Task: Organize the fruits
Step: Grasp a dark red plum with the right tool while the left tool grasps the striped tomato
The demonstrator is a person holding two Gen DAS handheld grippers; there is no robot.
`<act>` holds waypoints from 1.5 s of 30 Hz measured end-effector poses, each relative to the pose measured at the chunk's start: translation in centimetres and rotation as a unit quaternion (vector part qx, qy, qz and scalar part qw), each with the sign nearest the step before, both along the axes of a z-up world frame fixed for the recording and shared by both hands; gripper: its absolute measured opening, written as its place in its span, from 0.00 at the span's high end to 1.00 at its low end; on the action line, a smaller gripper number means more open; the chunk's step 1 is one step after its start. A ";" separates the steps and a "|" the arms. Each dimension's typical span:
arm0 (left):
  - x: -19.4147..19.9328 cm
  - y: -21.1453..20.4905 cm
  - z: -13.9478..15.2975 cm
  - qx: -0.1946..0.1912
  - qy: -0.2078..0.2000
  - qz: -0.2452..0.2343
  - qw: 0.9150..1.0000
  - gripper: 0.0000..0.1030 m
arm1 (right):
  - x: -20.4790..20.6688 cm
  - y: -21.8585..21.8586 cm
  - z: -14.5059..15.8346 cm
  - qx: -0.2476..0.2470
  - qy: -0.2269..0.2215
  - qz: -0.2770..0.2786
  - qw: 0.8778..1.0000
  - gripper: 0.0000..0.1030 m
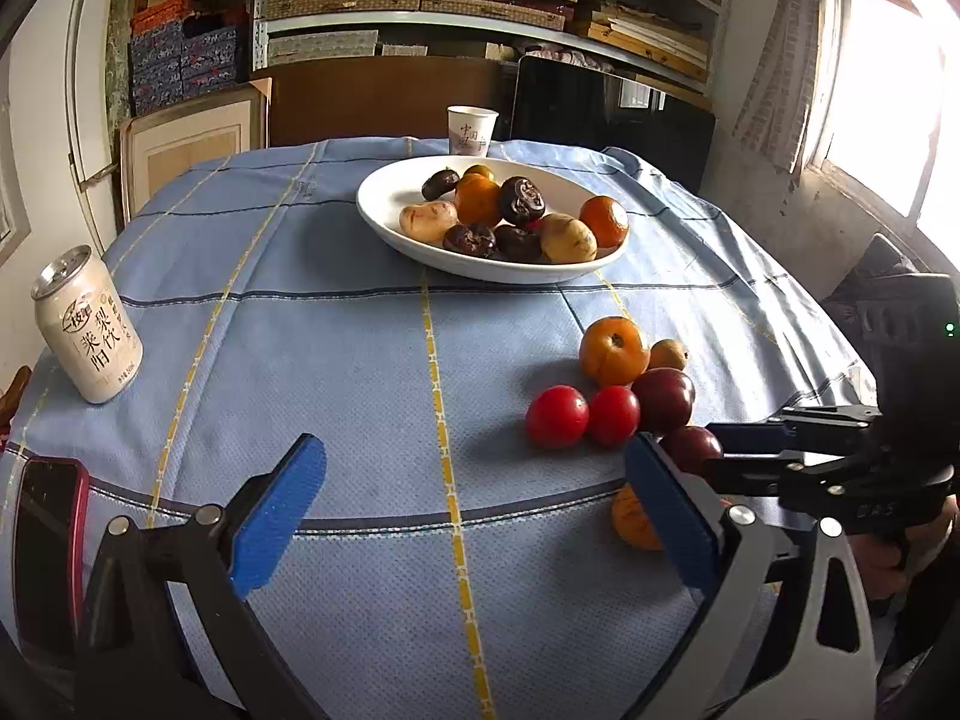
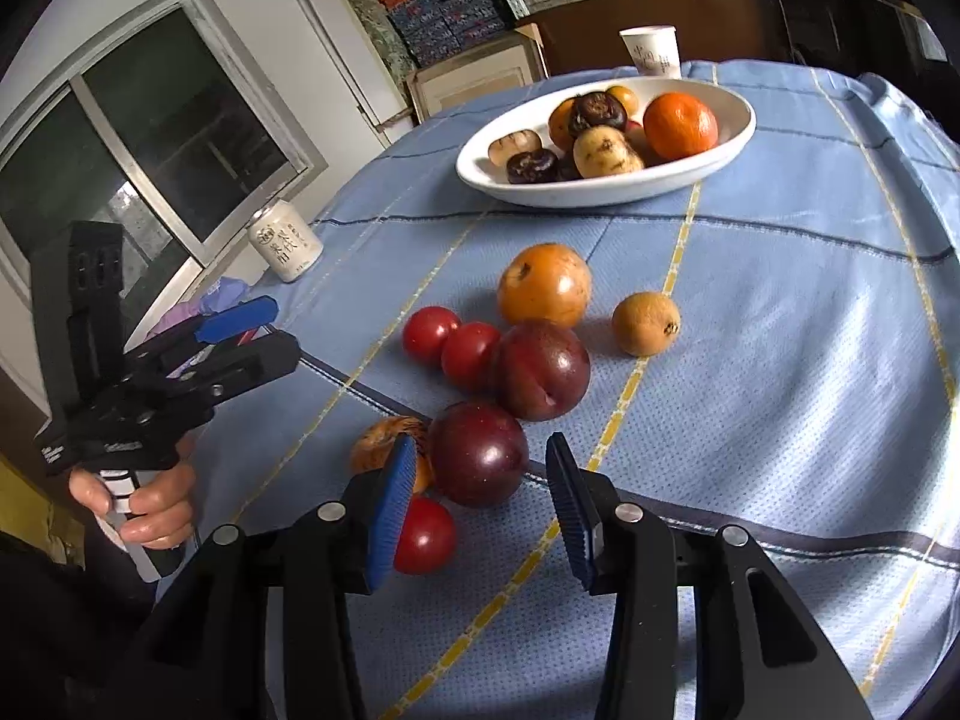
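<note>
The room was a cluttered storeroom: metal shelving [image 1: 480, 18] stacked with woven and patterned boxes filled the back wall, a bright window [image 1: 882, 90] lit the side, and a second, darker sliding window [image 2: 150, 138] sat behind the far table edge in the right wrist view. A table draped in a blue cloth [image 1: 336, 360] with yellow and dark grid lines took up most of both views.

Toward the back of the cloth stood a white oval dish [image 1: 384, 204] holding oranges, pale brown fruits and dark wrinkled ones, with a paper cup [image 1: 472, 130] just behind it. A pale drink can [image 1: 87, 324] stood upright near the cloth's left edge, and a red-cased phone [image 1: 48, 540] lay at the near left corner.

Loose fruit clustered well in front of the dish: a large orange fruit [image 2: 544, 285], a small tan one [image 2: 646, 324] beside it, two dark plums [image 2: 542, 369] and red tomatoes [image 2: 450, 345] touching one another.

The left gripper [image 1: 474, 516] hung released, jaws wide over bare cloth. The right gripper [image 2: 480, 504] also stood unclenched, pads apart, the nearer plum [image 2: 477, 453] just ahead between them, untouched, and another tomato [image 2: 426, 537] beside its left pad.
</note>
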State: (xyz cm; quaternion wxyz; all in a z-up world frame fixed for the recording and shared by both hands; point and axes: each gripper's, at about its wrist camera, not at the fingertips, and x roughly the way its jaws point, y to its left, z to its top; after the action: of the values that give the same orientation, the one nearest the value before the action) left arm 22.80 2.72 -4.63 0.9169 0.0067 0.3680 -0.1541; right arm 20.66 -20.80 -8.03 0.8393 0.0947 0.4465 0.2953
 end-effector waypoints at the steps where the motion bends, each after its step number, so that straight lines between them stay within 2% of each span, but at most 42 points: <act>1: -0.1 0.0 0.0 0.001 -0.002 -0.001 1.000 0.05 | -0.1 -0.1 0.0 0.003 0.001 -0.002 1.000 0.56; 5: -0.2 -0.2 0.1 0.001 -0.004 -0.003 1.000 0.05 | 0.1 -0.2 -0.2 0.011 0.006 -0.004 1.000 0.56; 6: -0.2 -0.2 0.1 0.002 -0.003 -0.003 1.000 0.05 | 0.1 -0.3 -0.3 0.015 0.008 0.000 1.000 0.63; 7: -0.2 -0.2 0.0 0.003 -0.001 -0.003 1.000 0.05 | 0.1 -0.3 -0.2 0.016 0.009 0.001 1.000 0.66; 10: -0.1 -0.4 -0.3 0.003 0.008 -0.009 1.000 0.05 | 0.0 -0.7 0.4 0.020 -0.001 -0.003 1.000 0.66; 16: -0.6 -2.7 -1.2 -0.022 0.039 -0.086 0.995 0.06 | -0.2 -3.3 2.2 0.059 -0.028 -0.044 0.997 0.66; 18: -0.6 -3.6 -1.6 -0.025 0.050 -0.105 0.993 0.20 | 0.0 -4.0 2.2 0.064 -0.025 -0.059 0.996 0.66; 19: -0.6 -4.2 -2.0 -0.028 0.062 -0.115 0.991 0.21 | 0.1 -4.1 2.3 0.066 -0.024 -0.063 0.996 0.66; 21: -0.4 -4.9 -2.4 -0.034 0.080 -0.123 0.989 0.32 | 0.1 -4.2 2.3 0.065 -0.027 -0.066 0.995 0.66; 26: -0.3 -5.4 -2.8 -0.047 0.093 -0.130 0.986 0.34 | -0.1 -4.5 2.4 0.066 -0.033 -0.063 0.995 0.66; 31: 0.4 -5.2 -3.3 -0.073 0.120 -0.130 0.982 0.45 | -0.2 -4.4 2.6 0.067 -0.034 -0.063 0.995 0.66; 33: 0.5 -5.3 -3.5 -0.083 0.127 -0.133 0.979 0.53 | -0.2 -4.4 2.6 0.068 -0.033 -0.063 0.995 0.66; 37: 0.4 -5.7 -3.6 -0.093 0.135 -0.148 0.975 0.55 | -0.3 -4.4 2.6 0.067 -0.031 -0.065 0.995 0.66; 45: 0.5 -5.8 -3.7 -0.097 0.143 -0.147 0.974 0.56 | -0.1 -4.5 2.4 0.062 -0.029 -0.068 0.995 0.66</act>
State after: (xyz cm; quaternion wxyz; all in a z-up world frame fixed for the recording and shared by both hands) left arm 23.34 -3.09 -8.36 0.8184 -0.0502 0.4733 -0.3220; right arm 20.52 -25.30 -5.64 0.8626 0.1676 0.3954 0.2674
